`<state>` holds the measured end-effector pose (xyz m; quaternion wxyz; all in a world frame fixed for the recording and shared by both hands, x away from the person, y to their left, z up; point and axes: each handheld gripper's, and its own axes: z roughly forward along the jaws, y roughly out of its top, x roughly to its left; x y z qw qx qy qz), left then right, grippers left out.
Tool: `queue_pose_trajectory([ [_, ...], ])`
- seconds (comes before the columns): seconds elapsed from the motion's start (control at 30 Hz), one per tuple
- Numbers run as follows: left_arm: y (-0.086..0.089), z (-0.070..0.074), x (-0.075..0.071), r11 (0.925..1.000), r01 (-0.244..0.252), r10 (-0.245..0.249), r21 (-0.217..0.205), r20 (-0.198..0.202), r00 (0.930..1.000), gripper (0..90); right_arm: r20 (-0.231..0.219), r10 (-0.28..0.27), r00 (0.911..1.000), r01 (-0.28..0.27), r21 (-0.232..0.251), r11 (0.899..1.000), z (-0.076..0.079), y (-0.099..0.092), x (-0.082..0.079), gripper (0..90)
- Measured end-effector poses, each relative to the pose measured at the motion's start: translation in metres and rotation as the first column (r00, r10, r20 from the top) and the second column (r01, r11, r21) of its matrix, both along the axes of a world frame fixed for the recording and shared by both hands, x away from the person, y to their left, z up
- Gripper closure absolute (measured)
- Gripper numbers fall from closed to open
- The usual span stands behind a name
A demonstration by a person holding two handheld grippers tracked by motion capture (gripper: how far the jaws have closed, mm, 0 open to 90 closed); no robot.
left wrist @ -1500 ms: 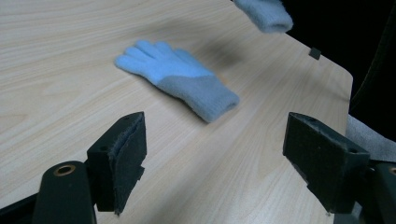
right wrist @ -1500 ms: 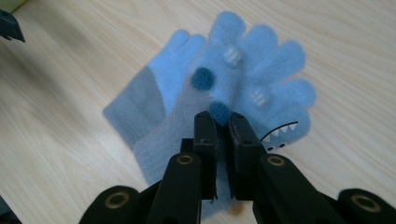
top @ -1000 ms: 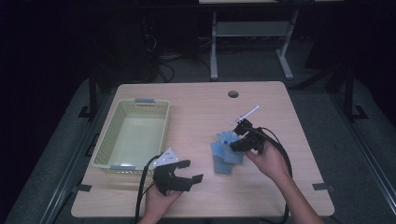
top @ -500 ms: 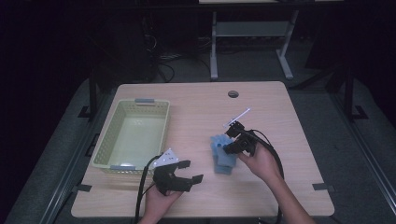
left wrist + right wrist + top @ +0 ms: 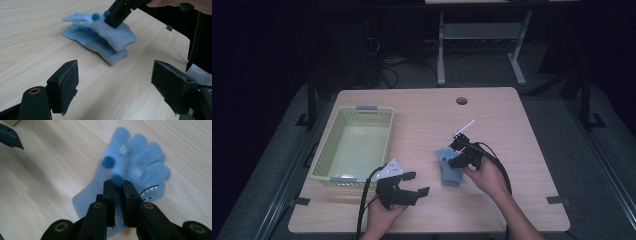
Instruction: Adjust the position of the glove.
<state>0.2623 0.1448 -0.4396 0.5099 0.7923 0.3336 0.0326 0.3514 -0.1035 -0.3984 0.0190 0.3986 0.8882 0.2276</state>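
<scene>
Two light blue fleece gloves point(image 5: 448, 169) lie stacked on the wooden table, right of centre. The upper glove point(image 5: 117, 162) carries dark blue pom-poms; the lower glove point(image 5: 152, 187) shows a toothy face. My right gripper point(image 5: 118, 187) is shut on the upper glove's cuff end, its jaws almost together with fabric pinched between them. In the left gripper view the upper glove point(image 5: 117, 35) is raised a little off the lower glove point(image 5: 100, 48) by that right gripper point(image 5: 117, 12). My left gripper point(image 5: 414, 184) rests near the front edge, open and holding nothing, pointing at the gloves point(image 5: 115, 75).
A pale green plastic basket point(image 5: 388, 137) stands at the left of the table with nothing showing inside. A round cable hole point(image 5: 461, 100) sits near the far edge. Dark floor and a desk frame lie beyond the table.
My right hand has shifted left and lower with the glove in its jaws, bringing it down over the other glove. The left gripper has stayed put.
</scene>
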Motion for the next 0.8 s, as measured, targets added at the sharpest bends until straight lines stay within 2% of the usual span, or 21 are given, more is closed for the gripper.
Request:
queue_pose_trajectory([
  [0.7,-0.001,-0.002,0.000,1.0000,0.004,-0.004,-0.002,-0.007,1.0000,21.5,-0.056,-0.030,0.9980,0.028,-0.030,0.999,-0.024,0.004,0.003,79.0],
  [0.8,-0.001,-0.003,0.000,1.0000,0.006,-0.006,0.002,-0.012,0.9999,21.5,-0.058,-0.040,0.9976,0.038,-0.033,0.999,-0.025,0.004,0.004,75.3],
])
